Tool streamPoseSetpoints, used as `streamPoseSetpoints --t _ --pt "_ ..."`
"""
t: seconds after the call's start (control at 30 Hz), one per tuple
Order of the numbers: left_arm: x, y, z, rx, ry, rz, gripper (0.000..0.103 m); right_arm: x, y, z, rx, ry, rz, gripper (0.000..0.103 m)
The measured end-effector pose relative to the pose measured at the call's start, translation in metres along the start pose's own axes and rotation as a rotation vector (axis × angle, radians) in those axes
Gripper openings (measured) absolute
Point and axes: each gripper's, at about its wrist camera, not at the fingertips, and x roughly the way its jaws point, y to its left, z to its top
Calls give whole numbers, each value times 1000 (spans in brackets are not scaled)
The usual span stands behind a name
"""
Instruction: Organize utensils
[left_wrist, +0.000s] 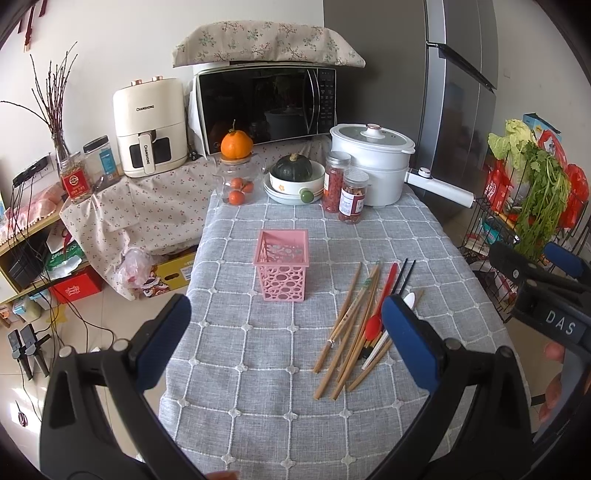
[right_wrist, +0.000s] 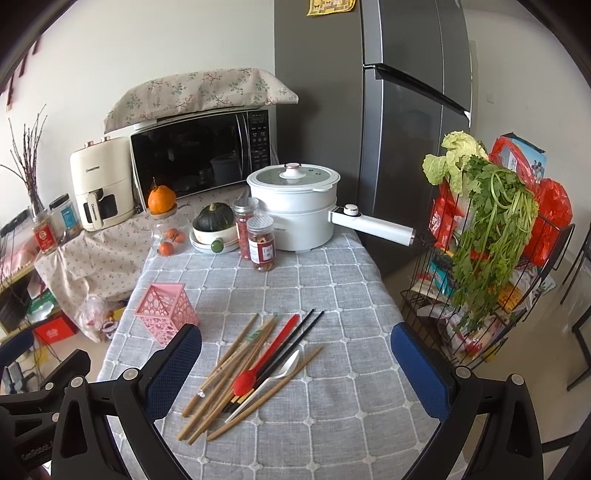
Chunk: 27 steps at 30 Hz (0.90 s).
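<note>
A pink openwork utensil holder (left_wrist: 281, 266) stands upright and empty on the grey checked tablecloth (left_wrist: 258, 369); it also shows in the right wrist view (right_wrist: 166, 311). To its right lies a loose pile: several wooden chopsticks (left_wrist: 349, 325) (right_wrist: 229, 373), a red spoon (left_wrist: 380, 306) (right_wrist: 266, 360), a white spoon (right_wrist: 275, 380) and black chopsticks (left_wrist: 404, 275) (right_wrist: 299, 341). My left gripper (left_wrist: 286, 339) is open and empty, above the table in front of the holder. My right gripper (right_wrist: 295, 369) is open and empty, hovering over the pile.
At the table's far end stand a white electric pot (left_wrist: 373, 162) with a long handle, two red-filled jars (left_wrist: 347, 192), a bowl with a green squash (left_wrist: 295, 173) and a glass jar of oranges (left_wrist: 238, 184). A wire rack with greens (right_wrist: 487, 236) stands right of the table.
</note>
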Motion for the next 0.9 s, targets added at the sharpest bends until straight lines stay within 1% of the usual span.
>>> streamPoseSetpoints --t 0.9 --pt "0 0 1 7 10 -6 103 1 1 -1 -8 7 1 103"
